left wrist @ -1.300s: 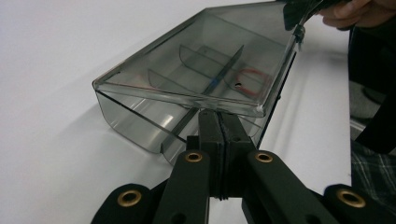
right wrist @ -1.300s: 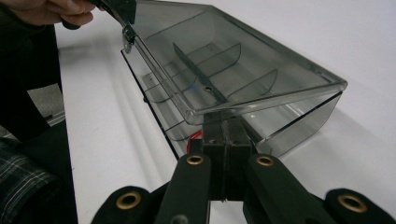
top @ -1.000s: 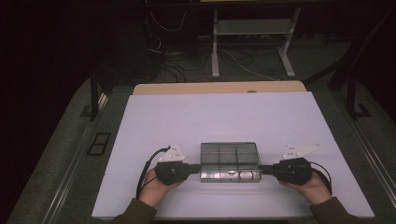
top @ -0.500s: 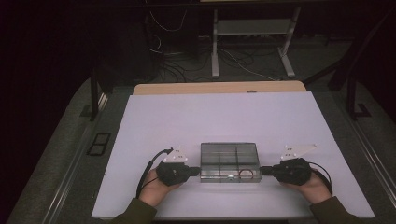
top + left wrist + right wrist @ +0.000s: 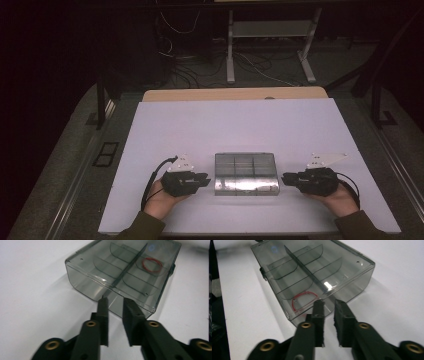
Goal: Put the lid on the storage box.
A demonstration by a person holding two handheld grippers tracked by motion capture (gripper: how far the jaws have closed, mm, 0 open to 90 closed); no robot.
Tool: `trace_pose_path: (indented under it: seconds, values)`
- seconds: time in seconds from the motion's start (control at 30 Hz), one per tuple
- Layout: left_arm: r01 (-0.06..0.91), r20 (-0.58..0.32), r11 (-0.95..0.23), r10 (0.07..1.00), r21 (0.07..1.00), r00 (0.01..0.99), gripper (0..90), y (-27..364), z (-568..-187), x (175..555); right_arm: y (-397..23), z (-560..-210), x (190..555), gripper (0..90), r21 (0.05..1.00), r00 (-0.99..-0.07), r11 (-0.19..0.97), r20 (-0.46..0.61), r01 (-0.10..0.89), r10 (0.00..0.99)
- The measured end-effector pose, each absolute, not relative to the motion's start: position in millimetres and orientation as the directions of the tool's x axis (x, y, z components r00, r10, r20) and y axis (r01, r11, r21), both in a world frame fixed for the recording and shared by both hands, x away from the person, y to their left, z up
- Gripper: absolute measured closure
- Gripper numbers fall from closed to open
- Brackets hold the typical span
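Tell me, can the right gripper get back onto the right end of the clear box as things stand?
Probably yes. The right gripper sits just off the clear box, level with its right end, its jaws having just opened with nothing between them. Only bare white table lies between jaws and box.

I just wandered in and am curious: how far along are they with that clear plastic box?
The clear box lies shut on the white table, a red band in one compartment. Both hand-held grippers, left and right, have just been opening, nothing between their jaws, each close beside one end. What remains is unclear.
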State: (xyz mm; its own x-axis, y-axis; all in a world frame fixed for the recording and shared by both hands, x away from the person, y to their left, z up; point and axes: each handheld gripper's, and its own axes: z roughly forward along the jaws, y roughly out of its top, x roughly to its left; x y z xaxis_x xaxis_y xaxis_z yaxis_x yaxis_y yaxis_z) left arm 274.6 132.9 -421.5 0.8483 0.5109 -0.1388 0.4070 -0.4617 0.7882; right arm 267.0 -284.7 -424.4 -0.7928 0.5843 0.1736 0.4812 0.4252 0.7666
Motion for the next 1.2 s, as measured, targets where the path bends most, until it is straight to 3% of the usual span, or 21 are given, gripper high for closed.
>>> trace_pose_path:
  seconds: [0.3, 0.7, 0.97, 1.2]
  values:
    - [0.394, -0.128, -0.422, 0.534, 0.817, 0.836, 48.3, 147.8, -424.3, 266.7, -296.0, -429.1, 261.8, 42.2, 0.795, -0.769, 0.363, 0.190, 0.486, 0.611]
    - [0.390, -0.138, -0.356, 0.563, 0.849, 0.815, 32.5, 167.4, -427.6, 257.4, -300.2, -436.0, 253.2, 20.4, 0.818, -0.753, 0.340, 0.161, 0.464, 0.638]
    - [0.376, -0.122, -0.332, 0.587, 0.865, 0.800, 19.1, 174.5, -432.9, 255.8, -300.9, -436.9, 251.1, 11.8, 0.826, -0.737, 0.324, 0.154, 0.461, 0.658]
    - [0.380, -0.104, -0.328, 0.623, 0.865, 0.775, 7.4, 177.5, -435.4, 259.8, -300.0, -439.0, 249.5, 11.9, 0.820, -0.738, 0.337, 0.146, 0.463, 0.659]
